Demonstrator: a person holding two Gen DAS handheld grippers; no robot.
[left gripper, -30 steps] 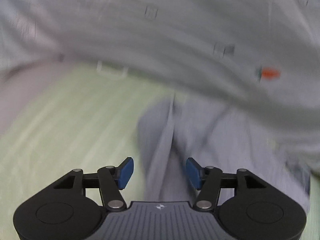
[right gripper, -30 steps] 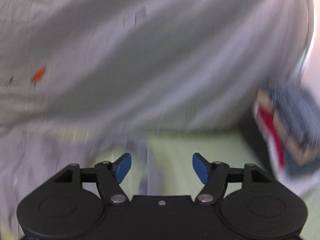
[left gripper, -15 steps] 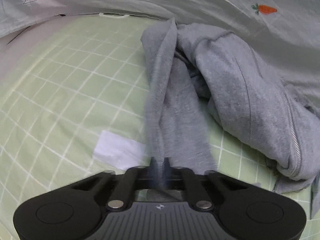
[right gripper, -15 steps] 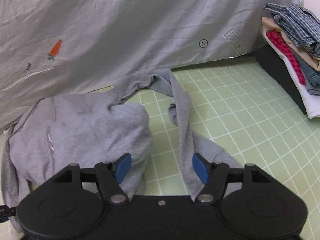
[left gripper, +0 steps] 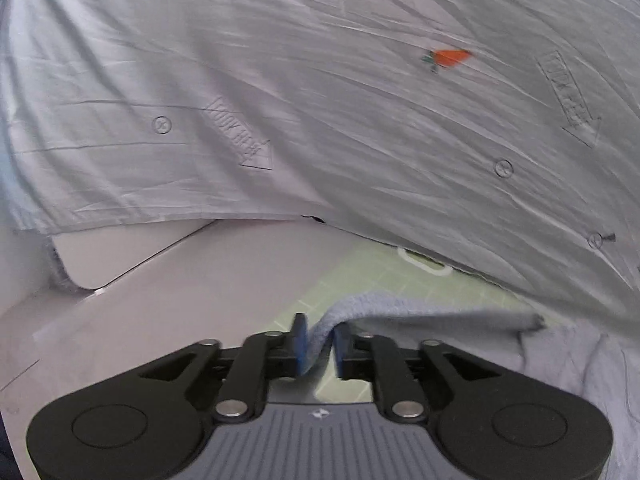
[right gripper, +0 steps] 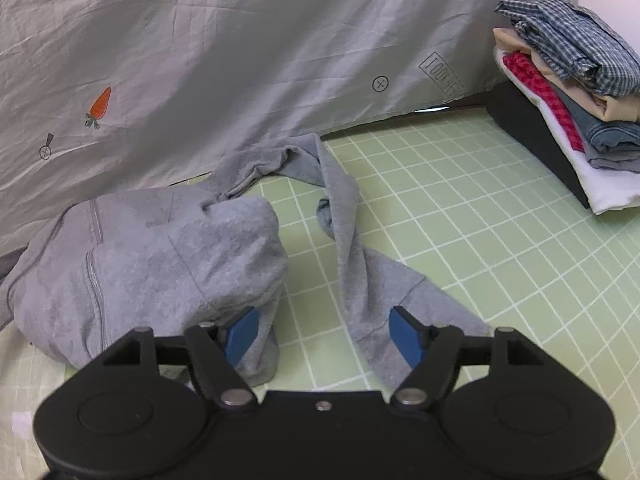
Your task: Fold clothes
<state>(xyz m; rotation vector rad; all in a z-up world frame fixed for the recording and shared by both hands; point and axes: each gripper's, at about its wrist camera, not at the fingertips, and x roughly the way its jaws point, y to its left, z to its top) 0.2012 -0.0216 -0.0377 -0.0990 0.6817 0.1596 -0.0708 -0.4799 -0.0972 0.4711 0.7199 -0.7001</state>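
clothes stack [right gripper: 568, 76] beside hoodie [right gripper: 160, 264] (right wrist only)

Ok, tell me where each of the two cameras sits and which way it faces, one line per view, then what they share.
Left wrist: on the left gripper, looking forward and low along its fingers at the grey printed sheet; its jaws pinch an edge of the grey hoodie.
Right wrist: on the right gripper, looking down over the green grid mat at the hoodie and the stack of folded clothes; jaws open.
Shared: hoodie, mat, and the sheet's carrot print.
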